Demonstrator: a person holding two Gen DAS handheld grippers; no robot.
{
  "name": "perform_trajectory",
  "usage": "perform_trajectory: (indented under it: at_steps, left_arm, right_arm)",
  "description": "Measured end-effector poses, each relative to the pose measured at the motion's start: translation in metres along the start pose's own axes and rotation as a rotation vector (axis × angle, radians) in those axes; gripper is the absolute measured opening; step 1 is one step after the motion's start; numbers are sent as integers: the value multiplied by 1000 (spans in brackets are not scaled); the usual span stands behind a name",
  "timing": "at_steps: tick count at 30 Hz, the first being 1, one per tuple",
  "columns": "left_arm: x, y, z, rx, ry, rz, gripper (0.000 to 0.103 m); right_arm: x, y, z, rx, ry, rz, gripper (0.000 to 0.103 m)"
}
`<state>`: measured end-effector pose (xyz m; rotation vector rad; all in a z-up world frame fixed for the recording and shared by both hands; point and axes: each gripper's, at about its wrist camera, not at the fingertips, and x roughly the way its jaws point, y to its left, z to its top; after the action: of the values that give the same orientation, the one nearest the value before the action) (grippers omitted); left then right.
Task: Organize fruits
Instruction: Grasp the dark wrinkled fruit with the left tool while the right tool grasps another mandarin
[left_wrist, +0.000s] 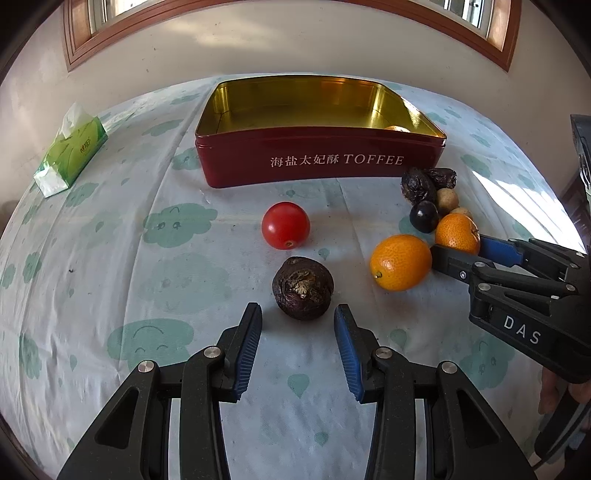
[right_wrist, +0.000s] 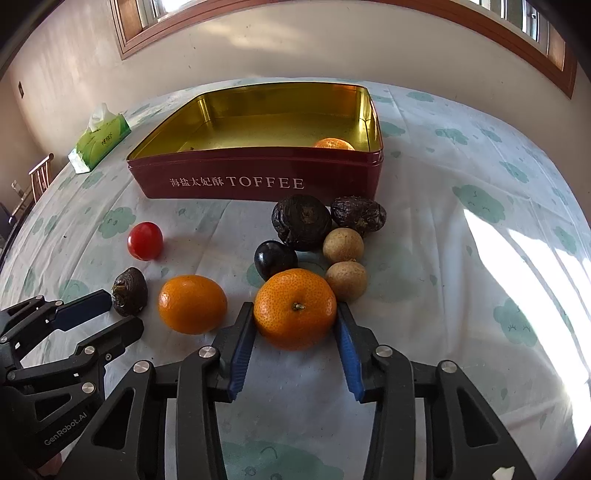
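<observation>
Two grippers over the fruit, and your right gripper (right_wrist: 295, 325) has its pads pressed on a tangerine (right_wrist: 295, 308).

Your left gripper (left_wrist: 298, 325) hangs with its jaws apart and nothing held, just short of a wrinkled dark fruit (left_wrist: 303, 288) on the cloud-print cloth (left_wrist: 147, 280). A second tangerine (right_wrist: 192, 303) lies just left of the gripped one, a red tomato (left_wrist: 285, 225) further back. Behind stands the red toffee tin (right_wrist: 258, 173), one orange fruit (right_wrist: 334, 144) already in its right corner.
</observation>
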<state>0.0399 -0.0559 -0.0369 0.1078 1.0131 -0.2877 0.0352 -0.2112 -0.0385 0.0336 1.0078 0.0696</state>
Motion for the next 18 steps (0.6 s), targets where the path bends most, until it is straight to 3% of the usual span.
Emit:
perform_trajectory:
  at_steps: [18]
  left_arm:
    - [8, -2, 8, -3, -15, 20, 42]
  right_arm:
    - [-9, -4, -12, 16, -13, 17, 39]
